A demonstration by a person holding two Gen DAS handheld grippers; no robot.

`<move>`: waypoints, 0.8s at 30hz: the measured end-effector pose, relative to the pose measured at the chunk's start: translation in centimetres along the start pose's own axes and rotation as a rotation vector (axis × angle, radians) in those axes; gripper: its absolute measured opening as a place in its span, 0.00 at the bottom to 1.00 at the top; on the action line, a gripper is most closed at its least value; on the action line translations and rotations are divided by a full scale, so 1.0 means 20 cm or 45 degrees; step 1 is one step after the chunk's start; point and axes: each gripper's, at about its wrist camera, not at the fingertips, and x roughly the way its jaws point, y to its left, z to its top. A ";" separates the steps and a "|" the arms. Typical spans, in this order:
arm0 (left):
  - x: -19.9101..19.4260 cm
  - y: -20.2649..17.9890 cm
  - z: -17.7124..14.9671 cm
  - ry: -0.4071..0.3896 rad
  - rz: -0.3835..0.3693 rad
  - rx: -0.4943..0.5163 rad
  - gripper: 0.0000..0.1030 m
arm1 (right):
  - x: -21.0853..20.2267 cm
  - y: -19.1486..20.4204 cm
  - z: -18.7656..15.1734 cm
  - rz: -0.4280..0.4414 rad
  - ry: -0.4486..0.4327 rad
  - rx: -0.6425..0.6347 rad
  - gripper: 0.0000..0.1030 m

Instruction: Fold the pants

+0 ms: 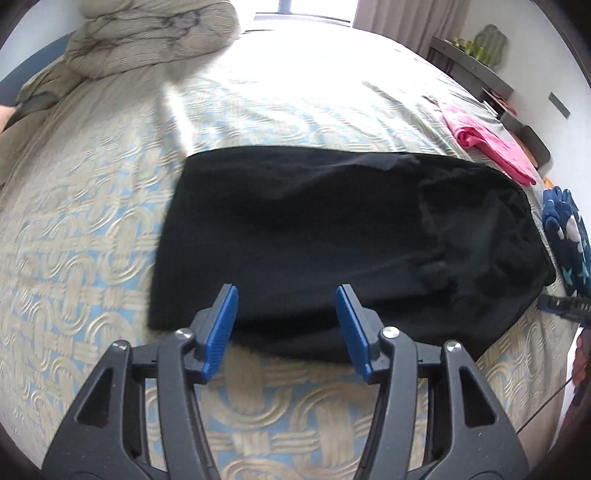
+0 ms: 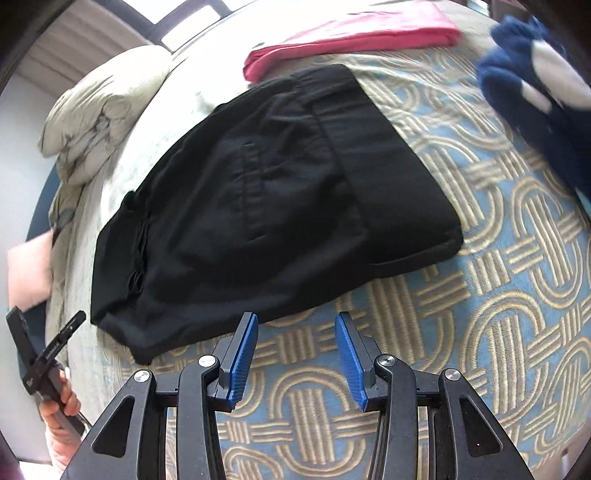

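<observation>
On the patterned bedspread [image 1: 92, 221], the black pants [image 1: 332, 236] are lying folded into a compact rectangle, with a back pocket and waistband facing up in the right wrist view. Beyond them a folded pink garment [image 2: 351, 33] is resting flat, just beside the pants' far edge, and a dark blue fleece item with pale shapes [image 2: 535, 92] is sitting off to one side, apart from the pants. A bundled beige duvet [image 1: 147, 40] is piled at the far end of the bed.

The left gripper [image 1: 286, 326] is hanging over the near edge of the pants with its blue pads spread and nothing pinched between them. The right gripper [image 2: 295, 354] is hovering over bare bedspread just beside the pants' near hem, its jaws likewise standing apart and gripping nothing. A hand [image 2: 61, 410] is showing at the lower left of the right wrist view, wrapped around the other tool's handle.
</observation>
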 end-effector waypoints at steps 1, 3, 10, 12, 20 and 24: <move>0.01 -0.03 0.02 0.004 -0.008 0.009 0.55 | 0.00 -0.01 0.00 0.008 0.001 0.008 0.43; 0.06 -0.09 0.06 0.016 -0.018 0.031 0.55 | 0.00 -0.04 -0.01 0.036 -0.007 0.027 0.43; 0.21 -0.27 0.08 0.120 -0.092 0.100 0.57 | -0.05 -0.13 -0.02 0.099 -0.047 0.127 0.43; 0.27 -0.33 0.04 0.188 -0.141 0.123 0.57 | -0.06 -0.15 -0.04 0.106 -0.061 0.150 0.44; 0.18 -0.48 -0.12 0.168 -0.208 0.323 0.63 | -0.07 -0.24 -0.07 0.201 -0.099 0.273 0.45; 0.14 -0.45 -0.16 0.206 -0.266 0.326 0.63 | -0.05 -0.22 -0.03 0.238 -0.143 0.315 0.57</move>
